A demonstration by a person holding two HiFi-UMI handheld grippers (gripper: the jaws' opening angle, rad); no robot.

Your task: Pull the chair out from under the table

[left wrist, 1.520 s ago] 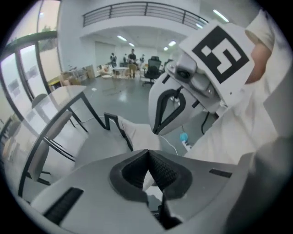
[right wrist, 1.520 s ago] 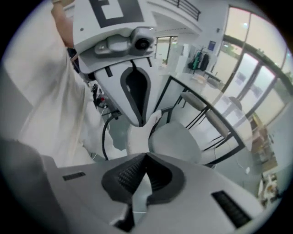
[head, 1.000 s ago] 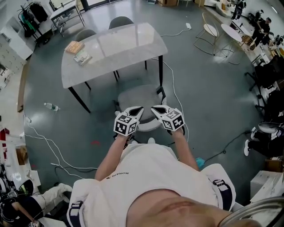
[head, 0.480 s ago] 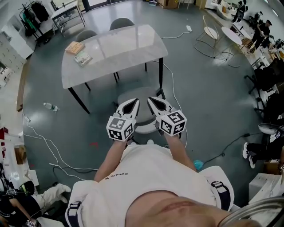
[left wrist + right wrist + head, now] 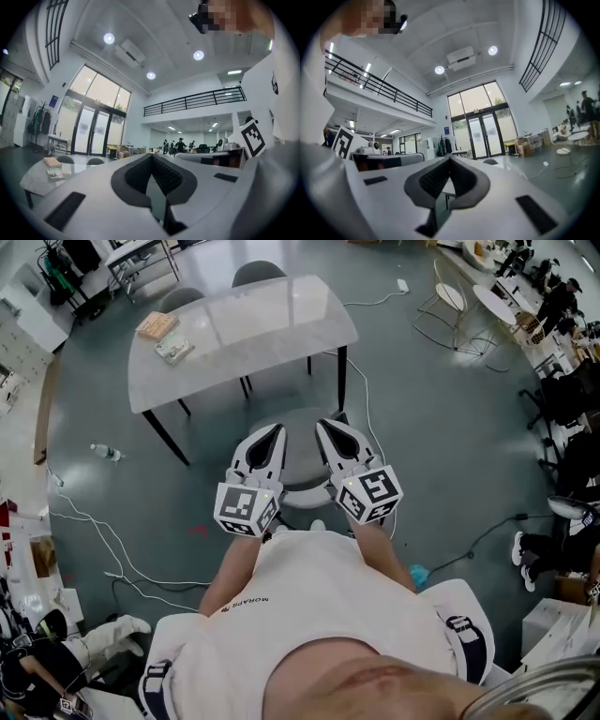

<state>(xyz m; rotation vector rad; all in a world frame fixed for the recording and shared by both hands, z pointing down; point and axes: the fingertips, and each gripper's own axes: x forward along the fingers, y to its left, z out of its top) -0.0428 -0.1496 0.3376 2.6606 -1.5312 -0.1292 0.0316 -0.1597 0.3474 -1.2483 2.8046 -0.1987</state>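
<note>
With my left gripper (image 5: 270,435) and right gripper (image 5: 328,429) both closed on nothing, the round grey padded chair (image 5: 300,451) sits directly below them at the white marble-topped table's (image 5: 244,334) near edge, equally close to each.

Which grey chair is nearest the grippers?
The near chair, by the left gripper and right gripper, on this side of the table; the two far chairs sit opposite.

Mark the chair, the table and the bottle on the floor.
chair (image 5: 301,454), head view, middle of the grey seat
table (image 5: 262,324), head view, bare tabletop
bottle (image 5: 106,452), head view, its body
</note>
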